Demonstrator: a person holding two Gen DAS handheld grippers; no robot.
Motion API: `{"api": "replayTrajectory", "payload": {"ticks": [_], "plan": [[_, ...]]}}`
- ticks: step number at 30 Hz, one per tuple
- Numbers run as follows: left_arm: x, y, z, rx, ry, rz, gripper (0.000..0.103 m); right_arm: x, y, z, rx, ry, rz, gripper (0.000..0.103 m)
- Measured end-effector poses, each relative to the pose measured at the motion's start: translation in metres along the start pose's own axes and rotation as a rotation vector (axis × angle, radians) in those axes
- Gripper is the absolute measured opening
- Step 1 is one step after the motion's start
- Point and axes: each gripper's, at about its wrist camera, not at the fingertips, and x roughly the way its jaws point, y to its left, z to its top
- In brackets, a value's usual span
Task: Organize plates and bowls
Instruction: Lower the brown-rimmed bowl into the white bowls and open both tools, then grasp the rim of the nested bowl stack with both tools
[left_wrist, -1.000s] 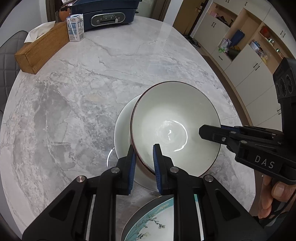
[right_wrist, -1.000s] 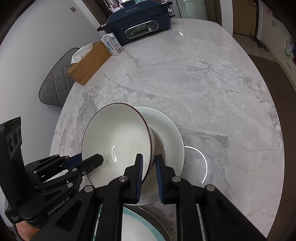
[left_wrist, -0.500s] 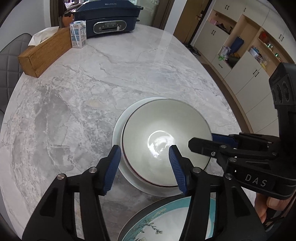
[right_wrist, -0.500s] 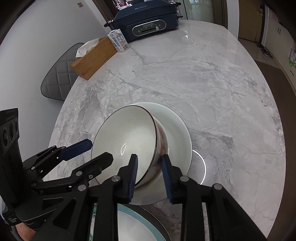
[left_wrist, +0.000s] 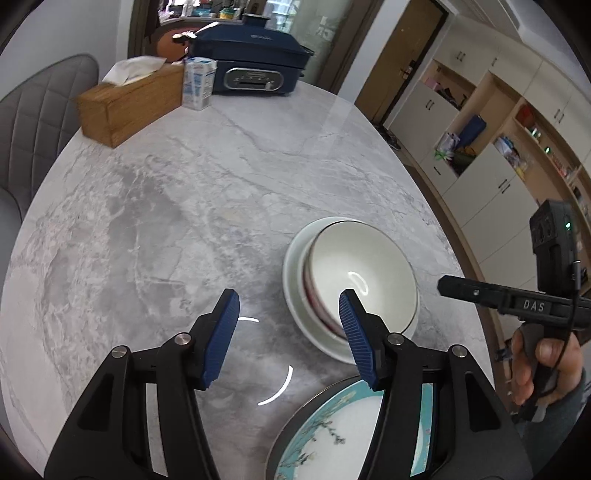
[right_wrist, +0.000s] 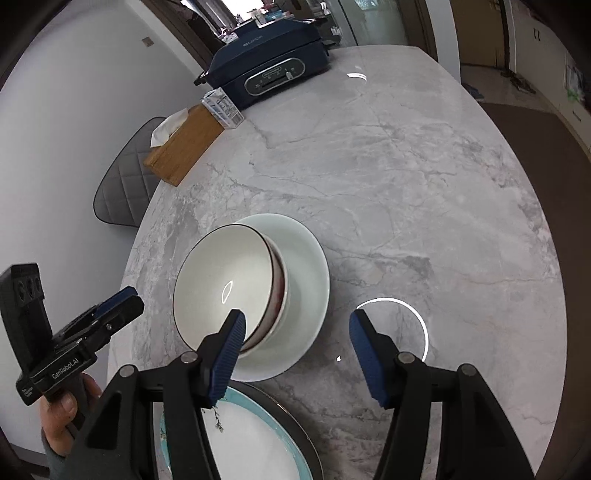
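A white bowl (left_wrist: 362, 269) with a dark rim and reddish outside sits in a wider white plate (left_wrist: 291, 266) on the marble table. My left gripper (left_wrist: 288, 299) hovers open to the left of it, pads on nothing. In the right wrist view the bowl (right_wrist: 221, 284) and plate (right_wrist: 310, 273) lie just beyond my right gripper (right_wrist: 295, 317). Its jaws are opening, with only the plate's near edge seen past them and nothing gripped. A teal floral plate (left_wrist: 332, 435) lies nearest me, below both grippers.
A wooden tissue box (left_wrist: 125, 107), a small carton (left_wrist: 199, 85) and a blue electric grill (left_wrist: 251, 62) stand at the table's far end. A grey chair (left_wrist: 33, 125) stands on the left; cabinets (left_wrist: 480, 147) line the right. The table edge (left_wrist: 443, 221) curves close to the bowl.
Both grippers were shut on the tilted bowl's rim and have let go. The bowl now rests level in the white plate. Both grippers have drawn back, the left one sideways to the left.
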Motion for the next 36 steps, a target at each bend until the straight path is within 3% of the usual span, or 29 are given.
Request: {"api": "replayTrajectory", "payload": {"ticks": [6, 9, 17, 24, 28, 36], "plan": [[0.023, 0.036, -0.013, -0.077, 0.074, -0.011, 0.058, 0.011, -0.015, -0.002, 0.021, -0.013, -0.028, 0.061], [0.037, 0.036, -0.015, -0.088, 0.091, -0.066, 0.058, 0.018, -0.018, 0.0, 0.031, -0.006, -0.035, 0.055], [0.057, 0.035, -0.006, -0.124, 0.097, -0.126, 0.059, 0.033, -0.022, 0.001, 0.036, 0.022, -0.021, 0.055], [0.062, 0.05, -0.01, -0.188, 0.11, -0.139, 0.058, 0.037, -0.025, 0.0, 0.043, 0.034, -0.017, 0.054], [0.067, 0.046, -0.011, -0.175, 0.13, -0.161, 0.058, 0.04, -0.025, -0.001, 0.047, 0.041, -0.015, 0.054], [0.088, 0.041, -0.005, -0.181, 0.169, -0.128, 0.06, 0.051, -0.02, 0.001, 0.032, 0.059, -0.027, 0.05]]}}
